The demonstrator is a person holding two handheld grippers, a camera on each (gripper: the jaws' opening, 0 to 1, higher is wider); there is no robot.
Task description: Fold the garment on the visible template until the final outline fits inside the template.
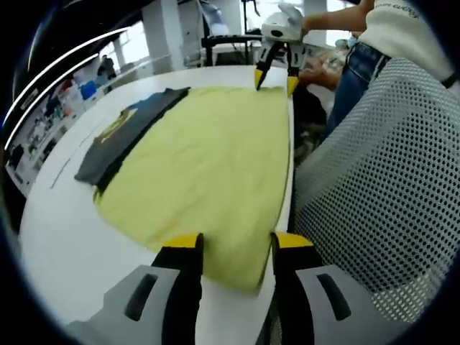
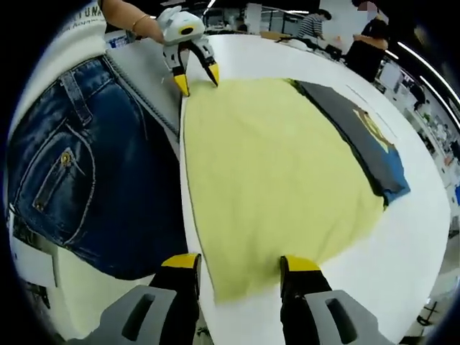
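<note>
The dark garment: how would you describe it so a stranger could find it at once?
On the white table lies a large yellow garment. The dark garment lies along its edge farthest from the person. Unlike the plain yellow one, it is charcoal with a yellow and blue print.

The white shirt [image 2: 79, 29] bears partial lettering, roughly "TUNA", too cut off to read fully

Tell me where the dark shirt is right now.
The dark shirt lies flat on the white table, along the yellow garment's far edge, partly under it. In the right gripper view it is on the right, away from the person.
</note>
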